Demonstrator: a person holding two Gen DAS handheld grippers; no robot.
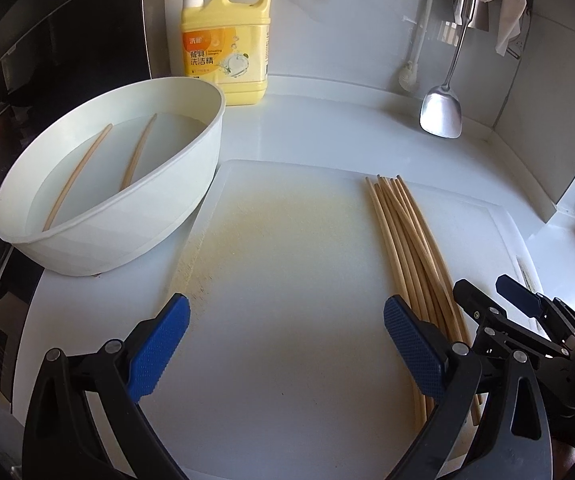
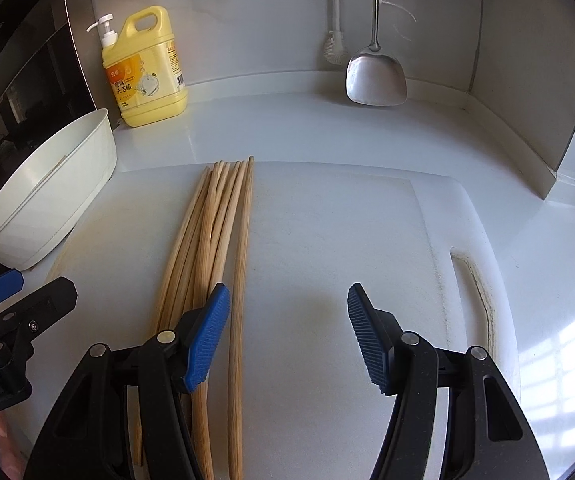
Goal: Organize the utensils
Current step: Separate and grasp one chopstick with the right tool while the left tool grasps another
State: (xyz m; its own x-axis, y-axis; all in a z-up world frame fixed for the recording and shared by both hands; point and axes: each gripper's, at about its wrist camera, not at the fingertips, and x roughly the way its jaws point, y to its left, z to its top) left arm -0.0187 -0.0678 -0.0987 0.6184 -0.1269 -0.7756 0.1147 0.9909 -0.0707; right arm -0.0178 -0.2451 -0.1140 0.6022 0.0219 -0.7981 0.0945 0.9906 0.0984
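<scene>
Bamboo chopsticks [image 2: 223, 240] bundled on the cutting board [image 2: 327, 220]. My right claw [image 2: 287, 336] stands apart, empty, its left pad over the bundle. My left claw [image 1: 285, 352], also apart, sits just left of it.

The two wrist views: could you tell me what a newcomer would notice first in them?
A bundle of chopsticks lies on the white cutting board, beside both open grippers. At the left a white basin holds water with two more chopsticks. A yellow detergent jug stands behind it by the wall.
</scene>
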